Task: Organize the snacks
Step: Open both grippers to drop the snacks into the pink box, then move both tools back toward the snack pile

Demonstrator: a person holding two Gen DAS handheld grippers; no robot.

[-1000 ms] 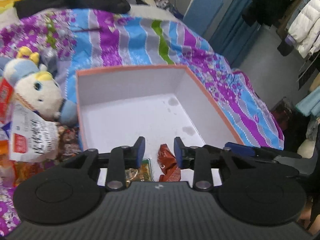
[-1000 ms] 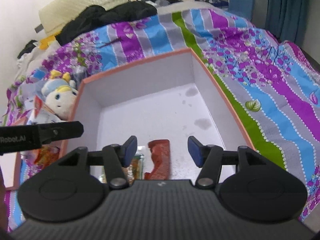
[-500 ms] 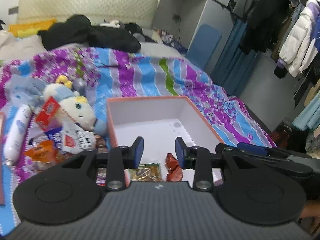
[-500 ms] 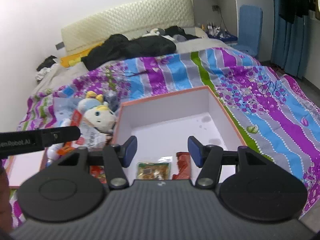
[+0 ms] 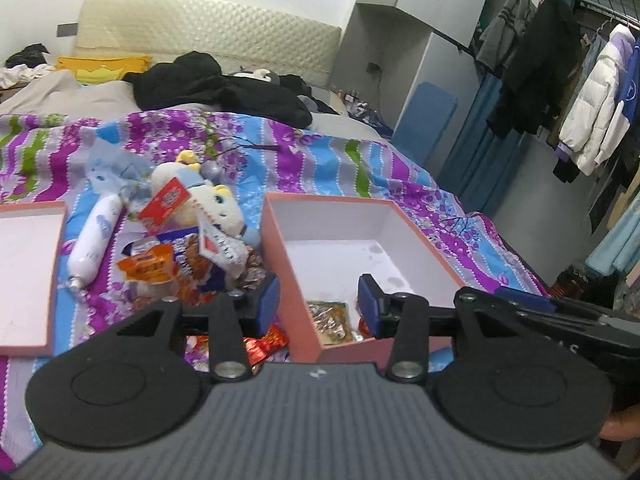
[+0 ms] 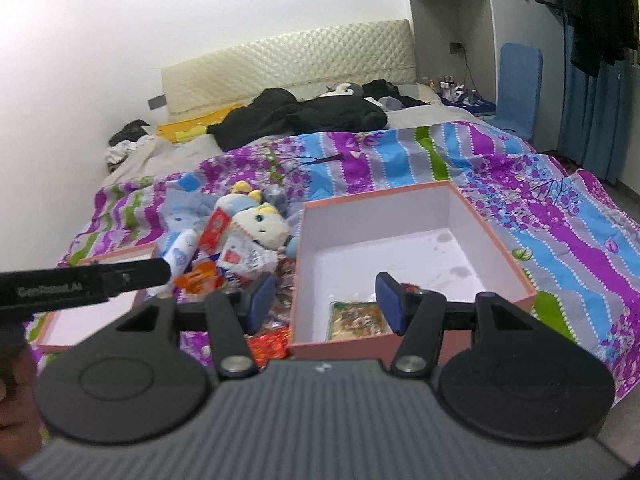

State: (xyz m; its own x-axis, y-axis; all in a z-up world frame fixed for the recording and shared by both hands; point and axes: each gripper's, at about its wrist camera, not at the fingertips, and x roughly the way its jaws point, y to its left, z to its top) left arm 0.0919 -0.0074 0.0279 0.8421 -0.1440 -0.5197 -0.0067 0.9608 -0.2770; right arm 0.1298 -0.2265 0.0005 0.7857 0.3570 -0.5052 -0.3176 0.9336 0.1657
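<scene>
The open cardboard box is salmon-pink outside and white inside, with a few grey stains on its floor. A second shallow cardboard tray at nine o'clock has the same pink rim and white inside. The quilted bedspread runs in purple, blue, grey and green stripes with purple blossoms and white dotted lines. At ten o'clock a cream plush toy has yellow tufts and blue trim. Beside it lie a crinkled orange snack packet and a white tube-shaped pack. Blue pads tip black fingers.
</scene>
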